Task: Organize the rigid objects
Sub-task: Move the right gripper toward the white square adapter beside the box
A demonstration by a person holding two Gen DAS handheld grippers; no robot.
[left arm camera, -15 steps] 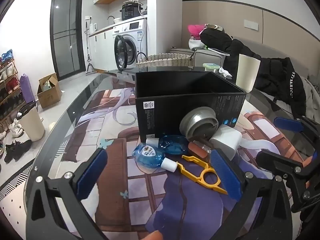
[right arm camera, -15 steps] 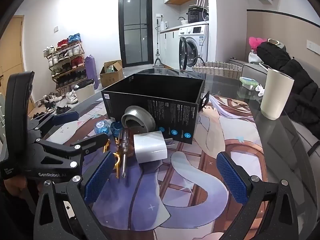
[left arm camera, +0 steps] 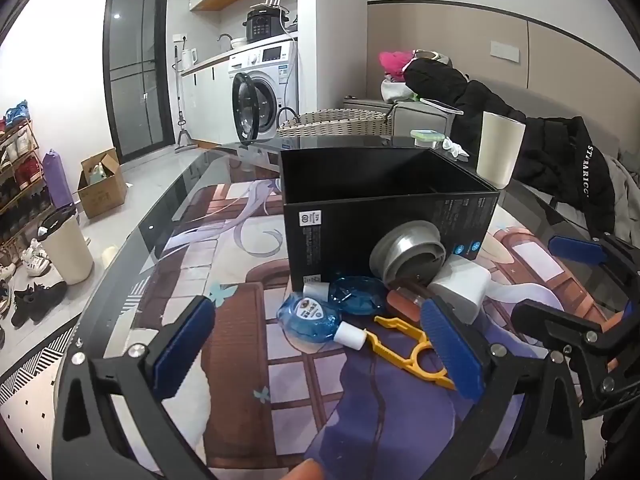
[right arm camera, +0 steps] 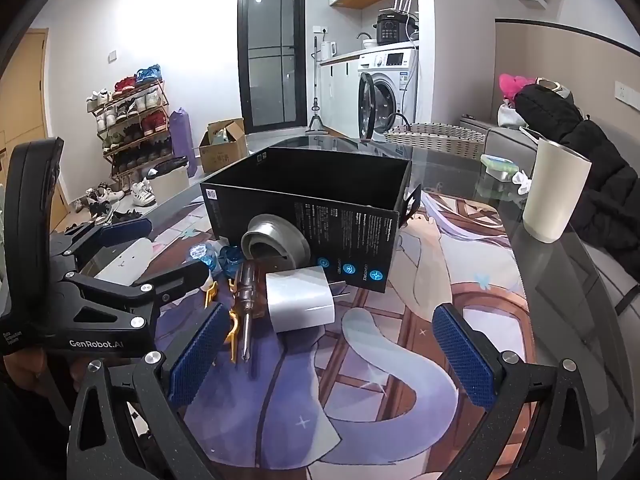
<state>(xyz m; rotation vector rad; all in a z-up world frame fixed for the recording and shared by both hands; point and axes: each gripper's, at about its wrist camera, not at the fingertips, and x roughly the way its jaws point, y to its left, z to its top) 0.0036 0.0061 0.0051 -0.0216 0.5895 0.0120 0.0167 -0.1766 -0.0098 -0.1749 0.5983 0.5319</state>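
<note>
An open black box [left arm camera: 384, 200] [right arm camera: 312, 200] stands on the glass table. Against its near side lie a metal bowl on its side [left arm camera: 408, 254] [right arm camera: 276, 246], a white charger plug [left arm camera: 460, 288] [right arm camera: 300, 298], two blue bottles [left arm camera: 312, 314], a yellow plastic clip [left arm camera: 416, 346] and a screwdriver [right arm camera: 246, 312]. My left gripper [left arm camera: 320, 350] is open and empty, low over the table just before the bottles and clip. My right gripper [right arm camera: 324, 350] is open and empty, just before the plug and screwdriver.
A cream cup [left arm camera: 500, 152] [right arm camera: 554, 192] stands right of the box near a black jacket [right arm camera: 592, 168]. A small green-lidded container [left arm camera: 428, 136] sits behind the box. The table edge runs along the left, with floor, shoes and a bin [left arm camera: 66, 248] beyond.
Both grippers have shifted only slightly; the objects on the table have not moved.
</note>
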